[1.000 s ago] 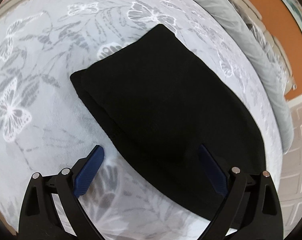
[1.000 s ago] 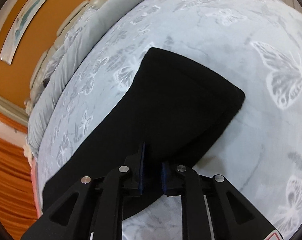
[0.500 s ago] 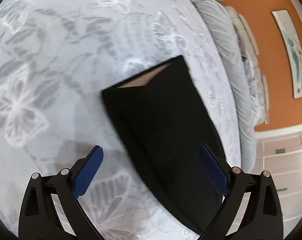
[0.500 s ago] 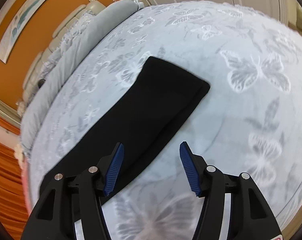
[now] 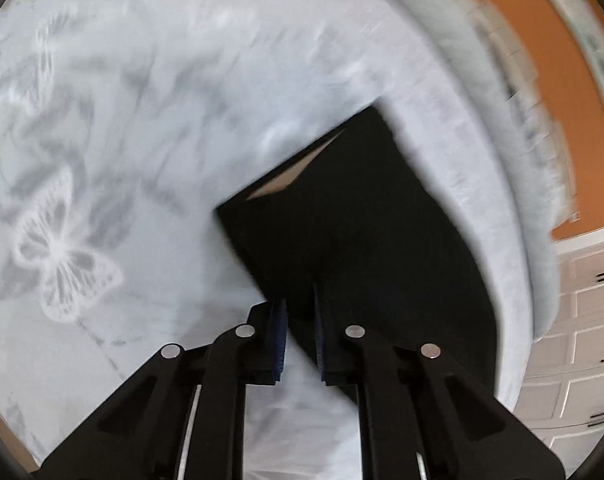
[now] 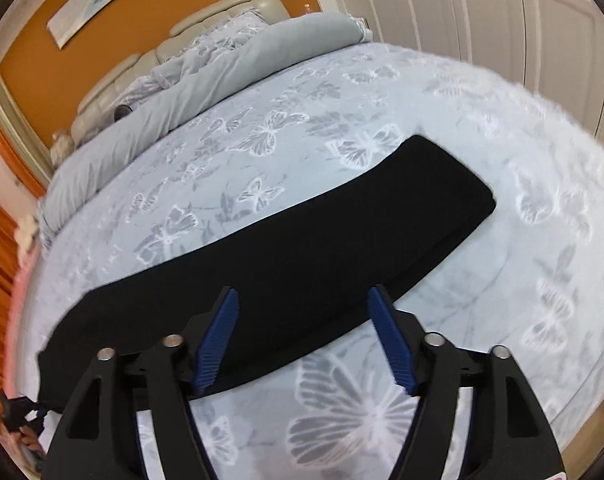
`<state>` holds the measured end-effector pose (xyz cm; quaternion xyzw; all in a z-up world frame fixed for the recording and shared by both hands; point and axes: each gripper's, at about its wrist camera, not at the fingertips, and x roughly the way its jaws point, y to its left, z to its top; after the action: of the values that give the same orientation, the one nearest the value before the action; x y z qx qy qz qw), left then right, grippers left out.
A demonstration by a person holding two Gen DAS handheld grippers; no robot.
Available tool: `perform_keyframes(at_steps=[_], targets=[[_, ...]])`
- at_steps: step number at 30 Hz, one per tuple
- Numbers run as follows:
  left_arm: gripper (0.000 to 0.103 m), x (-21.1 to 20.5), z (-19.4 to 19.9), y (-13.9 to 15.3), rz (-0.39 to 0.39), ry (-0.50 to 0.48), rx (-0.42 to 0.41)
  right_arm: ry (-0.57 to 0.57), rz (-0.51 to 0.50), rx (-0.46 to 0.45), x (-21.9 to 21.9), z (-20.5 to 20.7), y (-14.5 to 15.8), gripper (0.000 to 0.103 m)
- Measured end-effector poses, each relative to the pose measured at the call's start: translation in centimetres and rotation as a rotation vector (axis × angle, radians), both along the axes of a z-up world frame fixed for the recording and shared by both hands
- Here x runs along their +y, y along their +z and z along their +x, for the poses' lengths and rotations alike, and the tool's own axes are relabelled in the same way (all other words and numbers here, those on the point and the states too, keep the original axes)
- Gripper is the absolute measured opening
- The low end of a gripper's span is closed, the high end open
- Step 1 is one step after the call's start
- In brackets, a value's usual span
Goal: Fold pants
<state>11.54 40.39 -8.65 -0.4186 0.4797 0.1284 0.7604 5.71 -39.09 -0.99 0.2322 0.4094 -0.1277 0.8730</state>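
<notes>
The black pants (image 6: 302, 248) lie flat in a long folded strip across the butterfly-print bed cover (image 6: 501, 320). My right gripper (image 6: 302, 332) is open and hovers above the strip's near edge, holding nothing. In the blurred left wrist view, my left gripper (image 5: 300, 320) has its jaws nearly closed on the near edge of the pants (image 5: 361, 232), close to the waist end. A pale lining shows at the waist opening (image 5: 298, 172).
A rolled grey duvet (image 6: 206, 80) and pillows lie along the headboard against the orange wall (image 6: 150, 4). White wardrobe doors (image 6: 481, 12) stand beyond the bed. A drawer unit (image 5: 581, 320) is at the right in the left wrist view.
My left gripper went from wide open to closed on the pants' edge. My right gripper let go of the pants, opened and pulled back higher above the bed.
</notes>
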Motion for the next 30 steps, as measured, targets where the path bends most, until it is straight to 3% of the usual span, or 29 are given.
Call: perform_keyframes(at_steps=[2,4,6,7,10,11,13,19,20,21,23,28,30], targets=[[0.015,0.3,-0.7,0.8,-0.028,0.024,-0.043,-0.015,0.01,0.029,-0.7,0.1,-0.6,0.07],[0.027,-0.1,-1.5,2.2,0.007,0.01,-0.087,-0.035,0.045,0.049,-1.6,0.0,-1.2,0.07],[0.092,-0.2,-2.0,2.4,0.024,0.03,-0.069,-0.054,0.078,0.07,-2.6,-0.1,-1.8,0.07],[0.095,0.0,-2.3,2.1,0.001,0.057,-0.061,-0.062,0.084,0.076,-2.8,-0.1,-2.1,0.07],[0.097,0.2,-1.9,-0.4,-0.205,0.078,-0.047,-0.101,0.087,0.094,-3.6,-0.3,-2.7,0.07],[0.098,0.0,-1.8,-0.8,-0.219,0.092,-0.043,-0.11,0.09,0.094,-3.8,-0.4,-2.7,0.07],[0.098,-0.3,-1.5,-0.6,-0.196,0.116,-0.033,-0.119,0.104,0.088,-4.0,-0.6,-2.7,0.07],[0.094,-1.9,1.0,0.2,-0.047,0.071,-0.007,-0.096,0.092,0.135,-3.9,-0.1,-3.7,0.07],[0.082,-2.0,1.2,0.3,-0.027,0.075,-0.008,-0.101,0.098,0.153,-4.2,-0.1,-4.1,0.07],[0.061,-2.0,1.3,0.5,-0.006,0.079,-0.003,-0.106,0.109,0.167,-4.6,-0.1,-4.5,0.07],[0.035,-1.8,1.4,0.1,-0.055,0.059,-0.007,-0.121,0.171,0.203,-6.0,-0.2,-5.8,0.07],[0.039,-1.4,0.7,-0.5,-0.096,0.059,-0.006,-0.171,0.154,0.252,-8.6,0.0,-7.7,0.07],[0.056,-1.4,0.6,-0.6,-0.125,0.06,-0.031,-0.179,0.152,0.227,-9.2,0.5,-8.1,0.071]])
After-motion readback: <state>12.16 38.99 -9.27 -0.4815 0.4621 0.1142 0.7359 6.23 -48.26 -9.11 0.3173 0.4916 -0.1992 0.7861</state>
